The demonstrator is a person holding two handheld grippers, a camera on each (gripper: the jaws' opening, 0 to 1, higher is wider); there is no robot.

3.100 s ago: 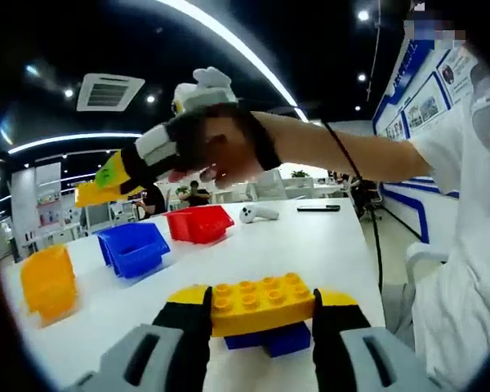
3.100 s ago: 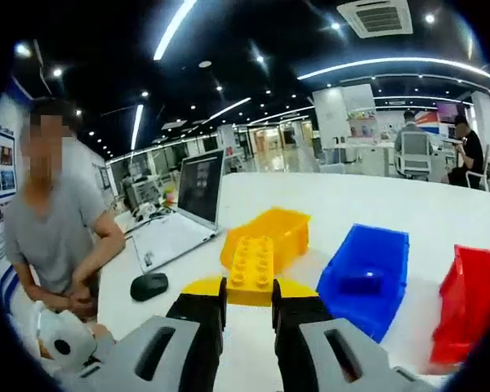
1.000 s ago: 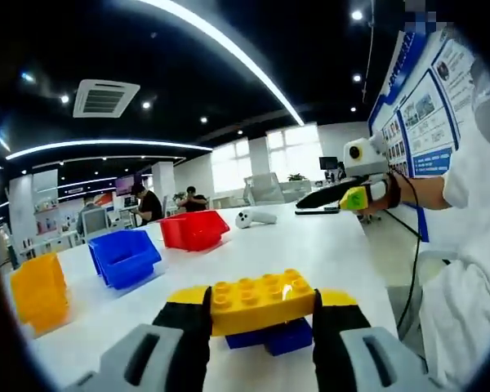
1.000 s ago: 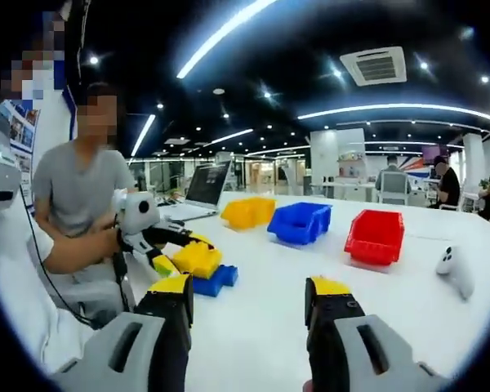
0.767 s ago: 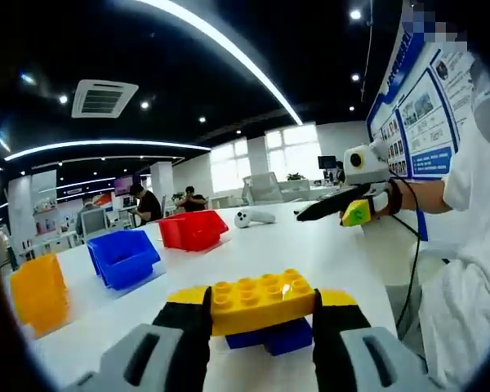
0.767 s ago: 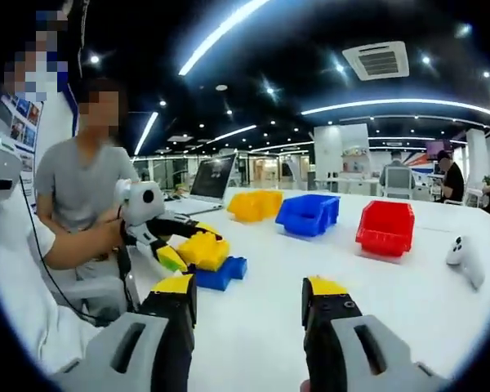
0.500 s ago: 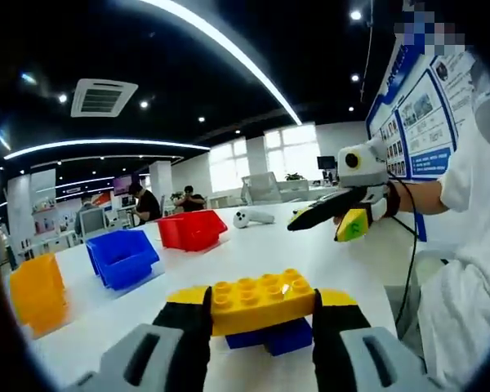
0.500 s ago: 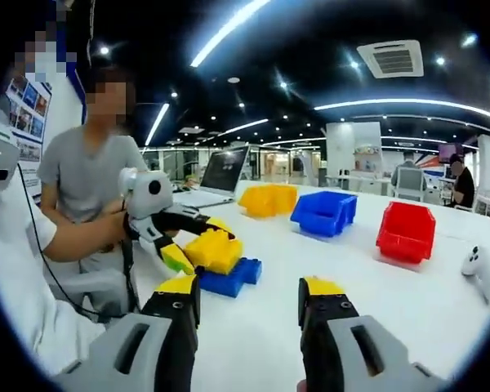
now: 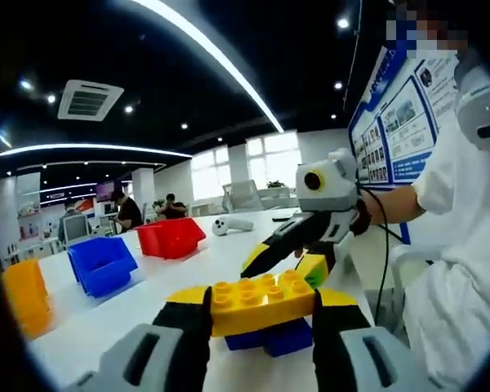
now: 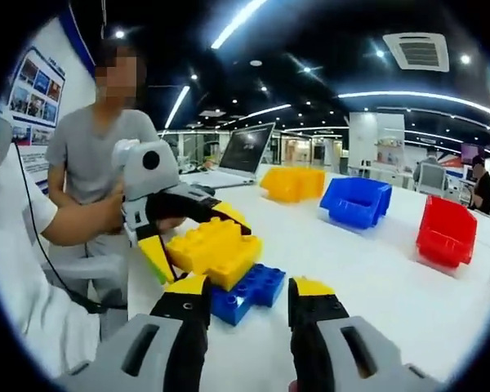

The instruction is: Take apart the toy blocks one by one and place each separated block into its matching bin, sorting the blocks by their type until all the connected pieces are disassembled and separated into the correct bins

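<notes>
Gripping: left gripper (image 9: pixel 261 309) has its jaws clamped on the two short ends of the yellow block (image 9: pixel 261 300), held above the white table (image 9: pixel 188 278).
Long axis: yellow block runs crosswise between the left gripper's jaws, studs up; in the right gripper view (image 10: pixel 215 250) it points toward the right gripper's camera.
Look: yellow block is a glossy brick with two rows of round studs; a smaller blue block (image 9: pixel 279 336) is stuck to its underside, also studded (image 10: pixel 249 292).
Right gripper: (image 10: pixel 247 300) jaws spread apart with nothing between them, tips just beside the blue block; from the left gripper view it (image 9: pixel 287 255) sits just behind the yellow block.
Bins: beyond the yellow block on the table stand a yellow bin (image 10: pixel 294 183), blue bin (image 10: pixel 356 201) and red bin (image 10: pixel 446 232), side by side.
Bystander: a person in a grey shirt (image 10: pixel 94 155) stands behind the left gripper, near a laptop (image 10: pixel 243 157).
</notes>
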